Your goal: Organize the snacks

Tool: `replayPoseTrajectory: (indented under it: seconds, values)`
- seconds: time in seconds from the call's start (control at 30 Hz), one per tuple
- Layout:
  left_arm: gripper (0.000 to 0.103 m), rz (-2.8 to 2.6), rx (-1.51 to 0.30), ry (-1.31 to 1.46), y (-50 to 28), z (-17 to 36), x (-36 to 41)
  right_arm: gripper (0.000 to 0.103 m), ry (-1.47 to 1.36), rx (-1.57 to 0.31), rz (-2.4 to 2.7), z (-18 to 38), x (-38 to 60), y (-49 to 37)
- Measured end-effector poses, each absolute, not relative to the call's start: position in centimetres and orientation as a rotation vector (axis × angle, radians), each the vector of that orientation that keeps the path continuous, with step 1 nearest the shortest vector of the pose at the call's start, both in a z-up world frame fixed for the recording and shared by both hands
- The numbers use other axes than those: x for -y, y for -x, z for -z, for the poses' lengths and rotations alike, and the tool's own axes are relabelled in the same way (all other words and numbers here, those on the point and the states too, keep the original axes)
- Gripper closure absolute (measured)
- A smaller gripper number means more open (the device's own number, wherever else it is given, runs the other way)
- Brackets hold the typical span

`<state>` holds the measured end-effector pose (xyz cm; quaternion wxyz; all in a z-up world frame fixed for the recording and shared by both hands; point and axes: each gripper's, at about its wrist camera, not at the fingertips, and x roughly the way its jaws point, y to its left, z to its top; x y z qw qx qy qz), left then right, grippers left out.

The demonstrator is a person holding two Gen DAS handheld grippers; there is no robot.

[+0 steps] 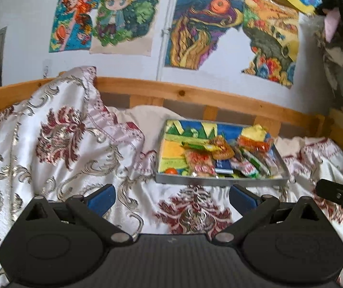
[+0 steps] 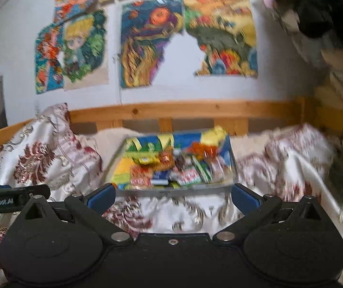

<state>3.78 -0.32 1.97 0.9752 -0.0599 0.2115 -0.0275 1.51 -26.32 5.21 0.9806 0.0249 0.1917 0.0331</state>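
**Both grippers wide over the bed, snack tray ahead**

The left gripper (image 1: 172,195) hangs above the patterned bedspread (image 1: 51,144) with its blue-padded fingers (image 1: 101,195) spread wide and nothing between them. The right gripper (image 2: 173,195) is likewise wide and empty; its view is blurred.

Ahead of both sits a shallow grey tray (image 1: 219,182) on the bed, near the wooden rail (image 1: 195,93). Its floor is a bright painted picture. The snacks (image 1: 229,156) lie heaped in its right half: wrapped packets in red, green, orange and dark blue, overlapping one another. The left half is mostly bare, apart from a small orange round thing (image 1: 171,171) at the near edge.

Coloured drawings (image 1: 195,28) hang on the white wall above the rail. The tip of the right gripper shows at the right edge of the left view.
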Motion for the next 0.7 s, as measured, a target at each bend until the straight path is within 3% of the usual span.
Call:
replayPoseTrajectory:
  seconds: [0.37, 0.7]
  values:
    - [0.001, 0.09, -0.447, 0.044, -5.2, -0.5, 1.1, 0.001, -0.087, -0.541, -0.014, -2.6, 26.6, -3.8]
    - [0.001, 0.126, -0.478, 0.064, -7.0, 0.4, 0.3, 0.001, -0.053, -0.483, -0.057, -2.1, 25.5, -4.6]
